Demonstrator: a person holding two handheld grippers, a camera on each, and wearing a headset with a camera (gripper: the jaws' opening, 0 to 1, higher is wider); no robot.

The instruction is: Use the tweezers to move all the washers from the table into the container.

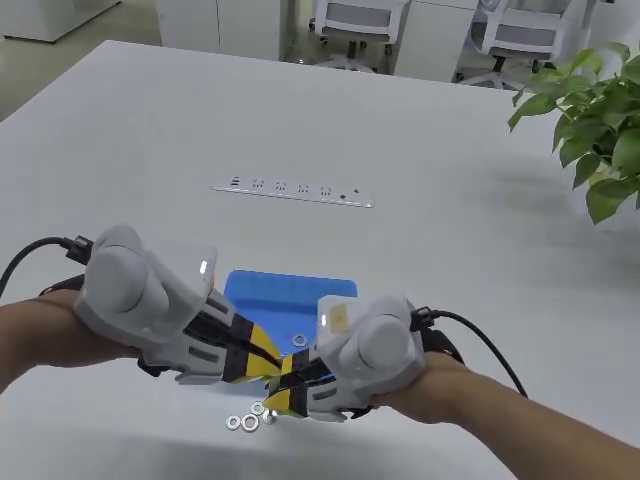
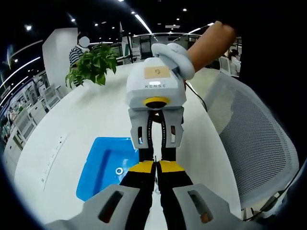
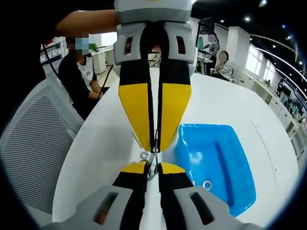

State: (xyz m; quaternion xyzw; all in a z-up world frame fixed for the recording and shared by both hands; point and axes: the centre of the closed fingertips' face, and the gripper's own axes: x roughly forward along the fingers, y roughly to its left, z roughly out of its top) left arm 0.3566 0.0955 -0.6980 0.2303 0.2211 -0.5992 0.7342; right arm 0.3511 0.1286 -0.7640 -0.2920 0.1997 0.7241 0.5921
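Head view: I have the left gripper [image 1: 258, 350] and the right gripper [image 1: 285, 388] nose to nose low over the table [image 1: 420, 150], at the near edge of the blue container [image 1: 290, 292]. One washer [image 1: 300, 341] lies inside it, and a small cluster of loose washers [image 1: 246, 420] sits on the table just below the tips. The tips are so near that cluster that a sideways drift could scatter it toward the table edge.

Left gripper view: both jaw pairs are drawn together to a thin slit and meet tip to tip beside the container.

Right gripper view: the thin metal tweezers [image 3: 152, 162] run in the slit of my own jaws and up into the opposite pair, so I judge both clamped on them (which one carries the load I cannot tell). If either pair lets go before the other has a square hold, the tweezers could twist or drop onto the nearest washer [image 3: 144, 155]; an uneven squeeze could also skew their points
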